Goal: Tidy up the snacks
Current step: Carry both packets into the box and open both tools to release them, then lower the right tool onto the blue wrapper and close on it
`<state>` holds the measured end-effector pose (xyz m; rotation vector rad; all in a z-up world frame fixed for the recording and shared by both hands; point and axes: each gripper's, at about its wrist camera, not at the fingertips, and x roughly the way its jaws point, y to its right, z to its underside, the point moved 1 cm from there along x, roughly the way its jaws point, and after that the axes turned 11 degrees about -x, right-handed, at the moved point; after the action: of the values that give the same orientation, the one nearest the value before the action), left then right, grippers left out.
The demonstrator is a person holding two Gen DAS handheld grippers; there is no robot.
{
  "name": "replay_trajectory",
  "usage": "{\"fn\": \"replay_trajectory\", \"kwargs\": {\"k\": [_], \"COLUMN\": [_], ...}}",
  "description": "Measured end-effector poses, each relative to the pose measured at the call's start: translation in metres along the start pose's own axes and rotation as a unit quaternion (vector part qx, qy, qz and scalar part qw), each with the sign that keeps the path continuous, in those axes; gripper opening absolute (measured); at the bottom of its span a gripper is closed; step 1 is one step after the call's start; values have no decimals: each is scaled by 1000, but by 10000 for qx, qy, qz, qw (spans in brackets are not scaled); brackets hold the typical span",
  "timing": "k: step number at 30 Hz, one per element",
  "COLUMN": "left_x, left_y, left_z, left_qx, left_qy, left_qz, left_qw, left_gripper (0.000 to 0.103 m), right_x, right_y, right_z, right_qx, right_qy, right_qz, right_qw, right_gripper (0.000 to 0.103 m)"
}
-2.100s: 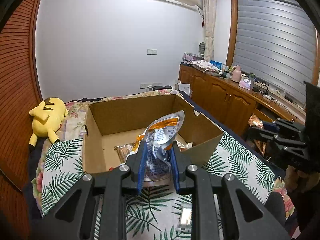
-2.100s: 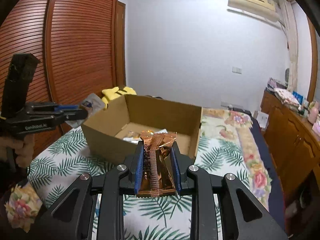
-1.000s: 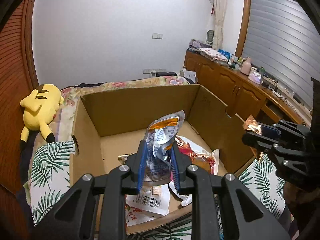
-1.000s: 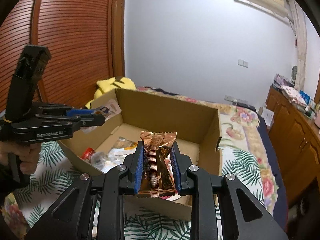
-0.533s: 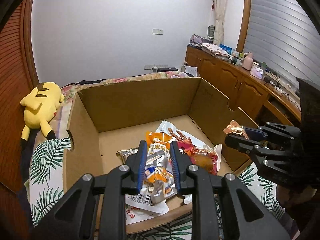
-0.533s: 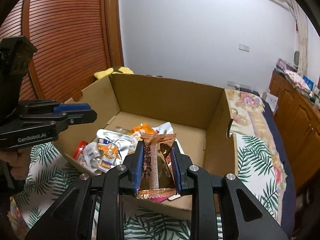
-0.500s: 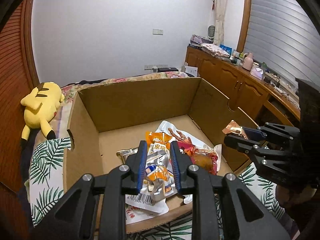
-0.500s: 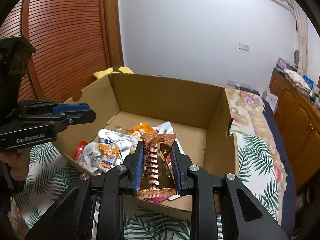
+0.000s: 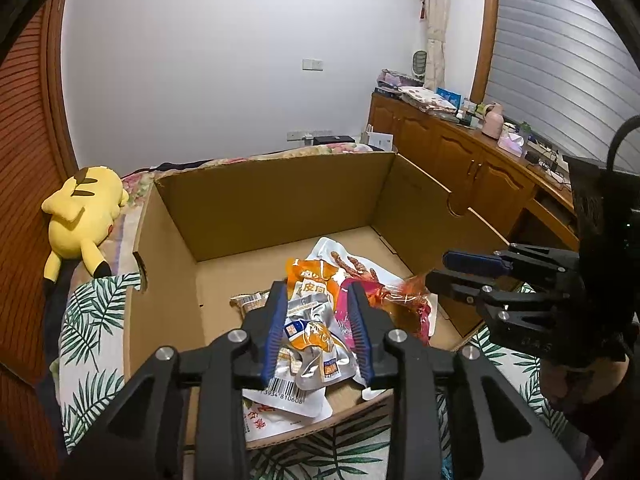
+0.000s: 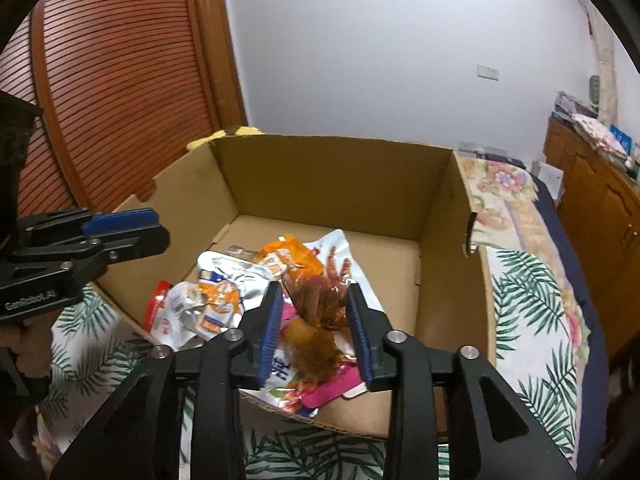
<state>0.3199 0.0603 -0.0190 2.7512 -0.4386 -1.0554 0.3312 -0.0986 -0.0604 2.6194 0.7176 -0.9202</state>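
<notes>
An open cardboard box (image 9: 280, 200) (image 10: 340, 176) stands on the bed and holds several snack packets. My left gripper (image 9: 316, 332) hovers over the box's near edge with its jaws opening. The silver and orange packet (image 9: 316, 336) lies loose in the box below them, touched by neither pad. Over the box's right side, my right gripper (image 10: 316, 328) (image 9: 472, 276) has its jaws opening too. A copper-brown packet (image 10: 316, 312) (image 9: 404, 300) is blurred between the pads and drops free onto the pile. My left gripper (image 10: 124, 228) also shows at the left of the right wrist view.
A yellow plush toy (image 9: 80, 216) lies on the bed left of the box. The leaf-print bedspread (image 9: 92, 312) surrounds the box. A wooden cabinet (image 9: 460, 152) with clutter runs along the right wall. A slatted wooden door (image 10: 120, 80) stands behind on the left.
The silver and orange packet left my left gripper and fell into the box. My right gripper sank over the box, its jaws parted and the copper-brown packet slipped out.
</notes>
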Motion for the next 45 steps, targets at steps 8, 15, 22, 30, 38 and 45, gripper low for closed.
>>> {"fn": "replay_trajectory", "kwargs": {"k": [8,15,22,30,38,45], "left_x": [-14,-43,-76,-90,-77,-76], "left_y": [5,17,26,31,23,20], "left_z": [9,22,40,70,107,127], "left_qx": [39,198,264,313,197,148], "left_qy": [9,132,283,217,-150,-304], "left_qz": [7,15,118,89,-8,-126], "left_qw": [10000,9997,9992,9992,9997,9994], "left_gripper": [34,37,43,47,47,47], "right_x": [-19,-71,-108,-111,-90,-73], "right_y": [-6,-19,-42,-66,-87,-100], "right_z": [5,22,44,80,114,124], "right_qx": [126,235,153,275,351,337], "right_qy": [106,397,467,235,-192,-369], "right_qz": [-55,-54,-41,-131,-211,-298], "right_qw": [9998,9989,9988,9993,9990,9983], "right_gripper": [37,37,38,41,45,46]}}
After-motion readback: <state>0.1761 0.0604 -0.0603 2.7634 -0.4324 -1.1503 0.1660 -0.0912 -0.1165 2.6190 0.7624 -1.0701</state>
